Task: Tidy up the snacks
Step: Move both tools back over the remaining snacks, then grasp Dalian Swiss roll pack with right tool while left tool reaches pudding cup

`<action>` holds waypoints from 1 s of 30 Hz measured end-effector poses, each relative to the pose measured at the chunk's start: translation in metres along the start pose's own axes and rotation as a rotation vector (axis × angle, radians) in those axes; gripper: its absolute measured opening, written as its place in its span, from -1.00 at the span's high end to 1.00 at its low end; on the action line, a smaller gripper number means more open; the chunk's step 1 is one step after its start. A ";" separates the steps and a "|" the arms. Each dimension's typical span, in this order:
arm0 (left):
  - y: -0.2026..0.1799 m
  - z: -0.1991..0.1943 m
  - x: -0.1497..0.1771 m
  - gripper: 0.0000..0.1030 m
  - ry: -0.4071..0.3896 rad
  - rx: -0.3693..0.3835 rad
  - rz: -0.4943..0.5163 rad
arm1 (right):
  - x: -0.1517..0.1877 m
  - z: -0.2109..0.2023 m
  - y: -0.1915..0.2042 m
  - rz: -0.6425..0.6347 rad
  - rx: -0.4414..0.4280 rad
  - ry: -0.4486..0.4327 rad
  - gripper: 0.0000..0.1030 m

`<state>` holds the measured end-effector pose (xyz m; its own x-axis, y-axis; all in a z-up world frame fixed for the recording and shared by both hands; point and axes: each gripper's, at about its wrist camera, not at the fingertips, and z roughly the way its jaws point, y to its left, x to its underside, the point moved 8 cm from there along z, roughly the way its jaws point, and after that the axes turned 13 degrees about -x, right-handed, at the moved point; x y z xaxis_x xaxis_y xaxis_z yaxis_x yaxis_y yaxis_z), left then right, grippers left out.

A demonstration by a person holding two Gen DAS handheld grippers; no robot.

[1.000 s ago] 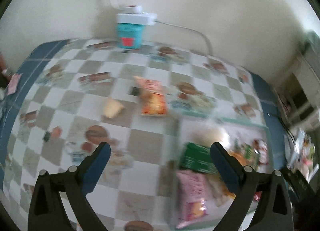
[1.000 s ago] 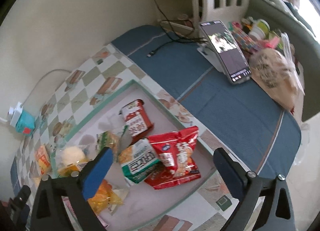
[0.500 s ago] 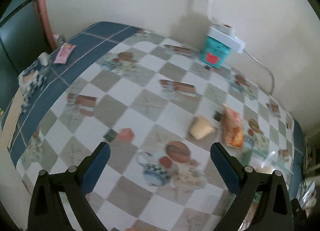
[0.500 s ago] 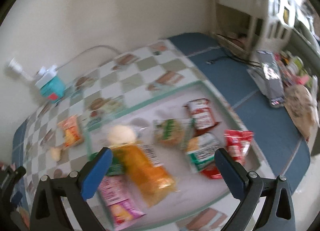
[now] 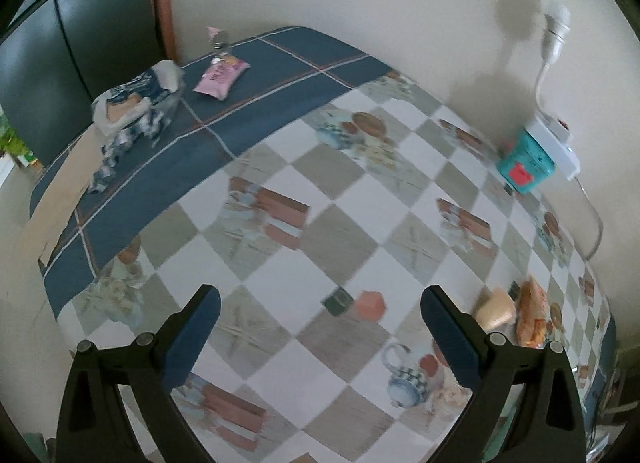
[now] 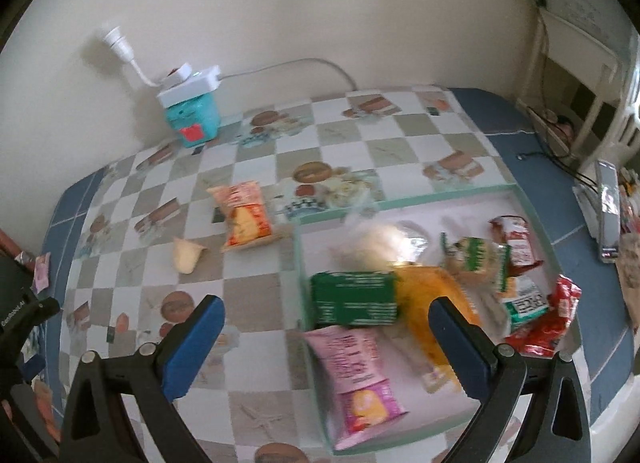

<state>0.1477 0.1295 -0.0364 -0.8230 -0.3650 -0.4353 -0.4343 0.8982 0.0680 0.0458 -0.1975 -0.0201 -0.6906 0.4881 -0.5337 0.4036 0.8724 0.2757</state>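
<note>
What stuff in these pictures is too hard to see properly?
- Tray, right wrist view: its near corners are hidden behind the right gripper.
- Pale round snack, right wrist view: motion blur, its kind cannot be told.
- Orange snack packet, left wrist view: blurred near the edge, label unreadable.
- Pink packet, left wrist view: too small to read.
- Left gripper: open, holding nothing.

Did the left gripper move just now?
Yes. The left gripper swung left: the teal box, fixed by the wall, slid from the view's centre to its right edge, and the tray left the view.
</note>
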 end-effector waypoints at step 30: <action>-0.127 0.023 -0.014 -0.95 -0.072 0.169 0.273 | -0.058 0.095 0.035 -0.048 -0.158 0.018 -1.00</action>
<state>0.2229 0.0261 -0.0592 -0.8699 -0.0922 -0.4845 -0.1293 0.9906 0.0438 0.1567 -0.1979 -0.0557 -0.7183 0.4447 -0.5350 0.2712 0.8872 0.3734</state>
